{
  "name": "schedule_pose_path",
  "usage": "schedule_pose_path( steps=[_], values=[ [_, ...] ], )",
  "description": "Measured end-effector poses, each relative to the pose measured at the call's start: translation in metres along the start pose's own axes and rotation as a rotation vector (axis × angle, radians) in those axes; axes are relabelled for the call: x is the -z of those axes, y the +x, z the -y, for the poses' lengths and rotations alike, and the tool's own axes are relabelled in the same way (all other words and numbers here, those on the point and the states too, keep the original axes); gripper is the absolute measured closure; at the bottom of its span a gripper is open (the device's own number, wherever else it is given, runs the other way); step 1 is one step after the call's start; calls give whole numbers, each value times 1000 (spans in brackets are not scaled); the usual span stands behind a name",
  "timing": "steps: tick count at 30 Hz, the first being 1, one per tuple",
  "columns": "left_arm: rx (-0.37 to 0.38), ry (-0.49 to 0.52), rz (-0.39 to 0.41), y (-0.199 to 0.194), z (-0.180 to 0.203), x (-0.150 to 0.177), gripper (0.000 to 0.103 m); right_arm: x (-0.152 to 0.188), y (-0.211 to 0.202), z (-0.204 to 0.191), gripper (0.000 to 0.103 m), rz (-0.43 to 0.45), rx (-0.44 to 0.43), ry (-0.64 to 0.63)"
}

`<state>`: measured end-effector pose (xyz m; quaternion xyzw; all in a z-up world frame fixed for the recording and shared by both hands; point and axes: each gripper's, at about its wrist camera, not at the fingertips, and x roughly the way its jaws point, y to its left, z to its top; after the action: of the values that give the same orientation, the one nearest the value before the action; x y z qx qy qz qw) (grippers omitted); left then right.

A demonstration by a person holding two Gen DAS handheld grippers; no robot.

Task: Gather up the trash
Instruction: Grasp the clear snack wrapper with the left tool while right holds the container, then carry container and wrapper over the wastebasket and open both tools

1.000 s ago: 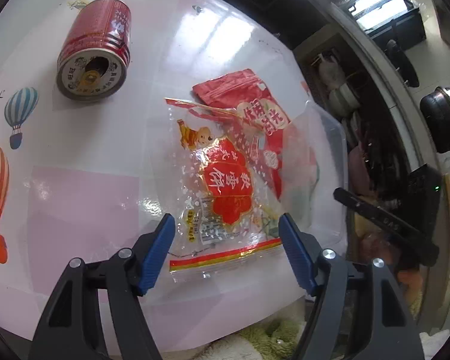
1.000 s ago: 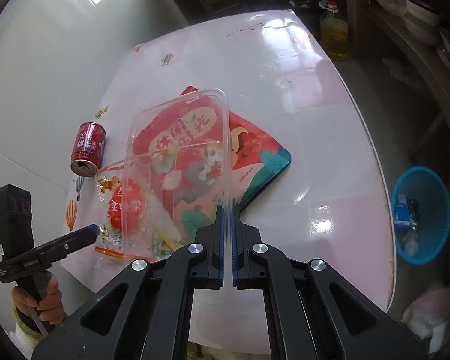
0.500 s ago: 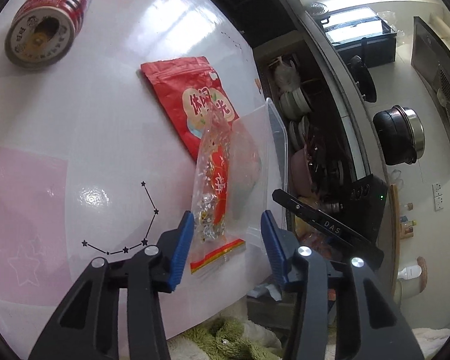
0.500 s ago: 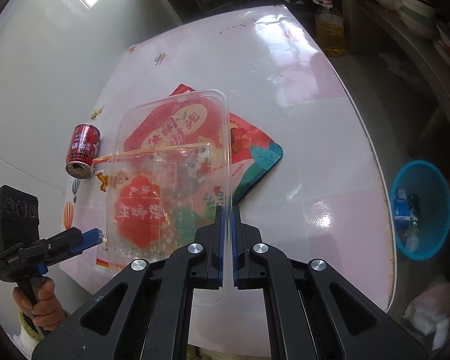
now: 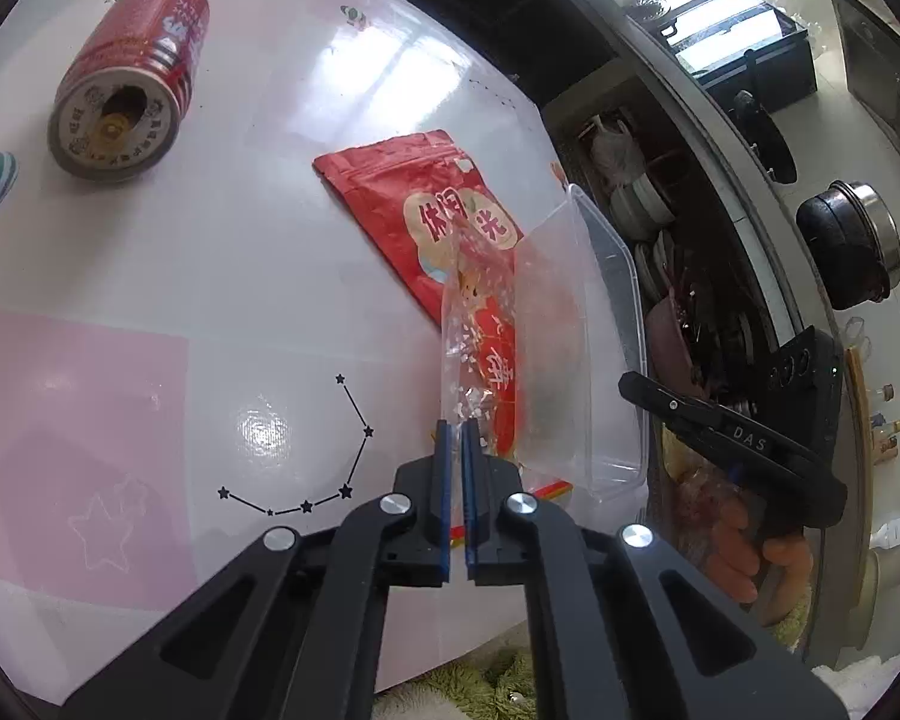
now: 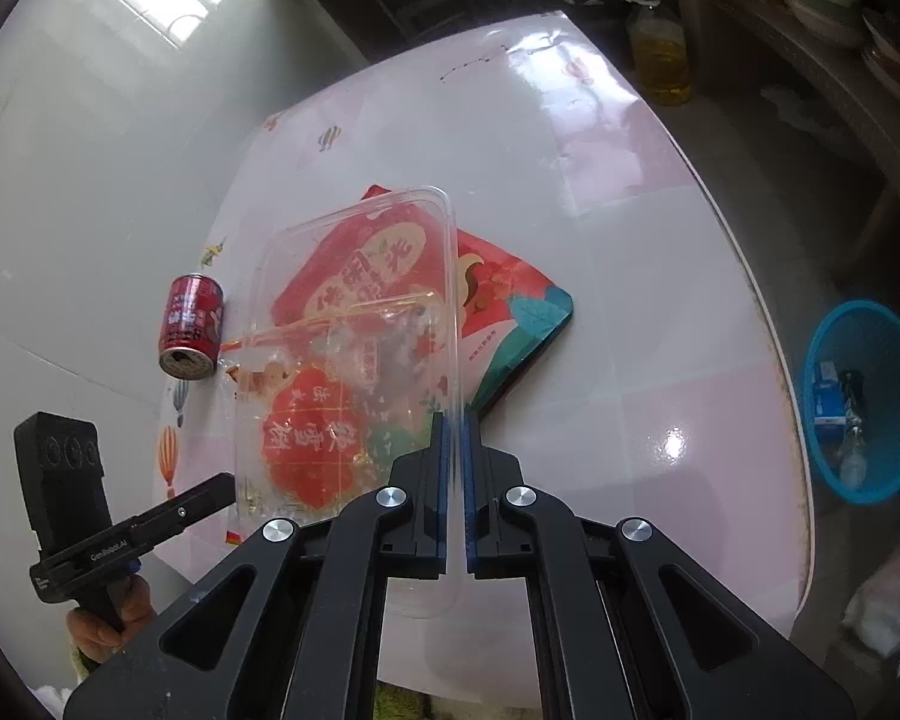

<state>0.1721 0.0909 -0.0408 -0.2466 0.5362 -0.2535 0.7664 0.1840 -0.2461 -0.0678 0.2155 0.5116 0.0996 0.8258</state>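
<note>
Left gripper clenched on the wrapper's corner; right gripper clenched on the tray's rim, both lifted over the table's near edge. Thin film could slip free. Can lies at the far-left corner, could roll.

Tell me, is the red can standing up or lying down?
Lying down. The can rests on its side on the table, its round end facing the camera.

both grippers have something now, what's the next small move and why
Probably lower the clear wrapper pinched by the left gripper into the clear plastic tray, whose rim the right gripper clamps. The tray tilts open toward the wrapper, so it can carry trash to the blue basket on the floor.
</note>
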Motion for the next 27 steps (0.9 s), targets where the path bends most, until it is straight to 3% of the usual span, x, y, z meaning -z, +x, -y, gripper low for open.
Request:
schedule_pose_path(
  steps=[9,17,23,27],
  values=[
    [80,35,150,-53,18,-1,103,1,-36,3,101,85,-52,32],
    [122,73,252,-83,41,-8,103,10,-59,31,101,161,-112,116],
    [148,174,269,-84,82,-16,103,21,-93,71,101,276,-109,214],
    [188,281,241,-66,130,-25,103,41,-128,118,101,380,-44,320]
  ],
)
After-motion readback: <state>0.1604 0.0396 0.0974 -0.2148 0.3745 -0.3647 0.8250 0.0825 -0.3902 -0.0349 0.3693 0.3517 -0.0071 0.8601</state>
